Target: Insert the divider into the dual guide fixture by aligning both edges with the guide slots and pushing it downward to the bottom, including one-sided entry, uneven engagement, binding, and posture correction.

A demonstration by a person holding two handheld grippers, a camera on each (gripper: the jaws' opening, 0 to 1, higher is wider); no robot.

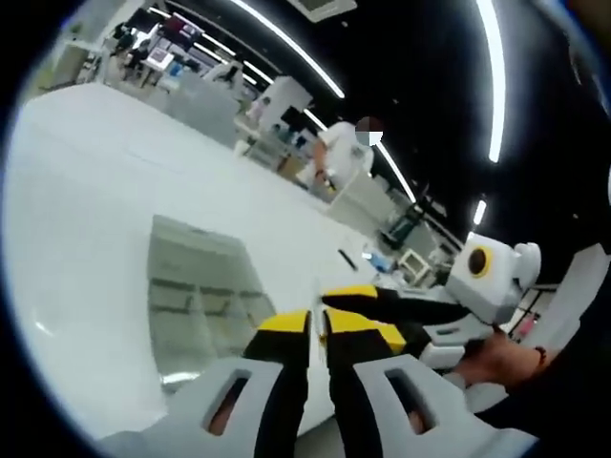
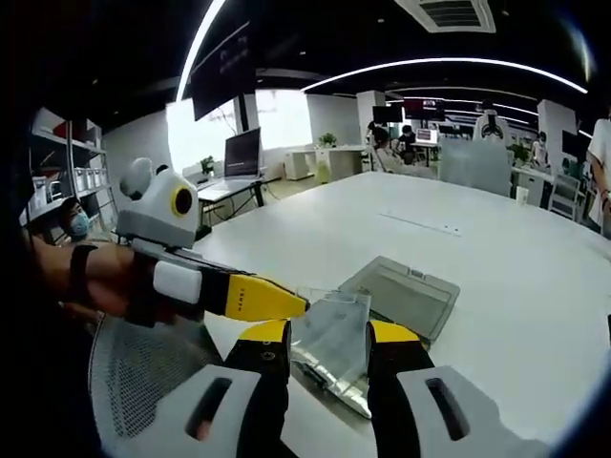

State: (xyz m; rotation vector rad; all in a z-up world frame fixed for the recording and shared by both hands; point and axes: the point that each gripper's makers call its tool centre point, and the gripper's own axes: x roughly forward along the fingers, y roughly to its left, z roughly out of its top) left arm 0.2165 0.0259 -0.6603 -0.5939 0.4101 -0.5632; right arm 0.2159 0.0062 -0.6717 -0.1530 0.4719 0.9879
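White office table (image 2: pixel 496 258), clear fixture (image 2: pixel 401 291) beside both grippers' jaws clamped on the transparent divider (image 2: pixel 334 339).

A wide white table (image 2: pixel 496 258) is seen running deep into an open office. Long curved light strips (image 2: pixel 449 65) are strung across a dark ceiling, and an air vent (image 2: pixel 449 13) is set among them. A bright window (image 2: pixel 205 129) is caught at the far wall, with a monitor (image 2: pixel 242 153) on a desk before it. Shelving (image 2: pixel 67 162) is lined up on one side. A mesh chair back (image 2: pixel 143 367) is spotted close by.
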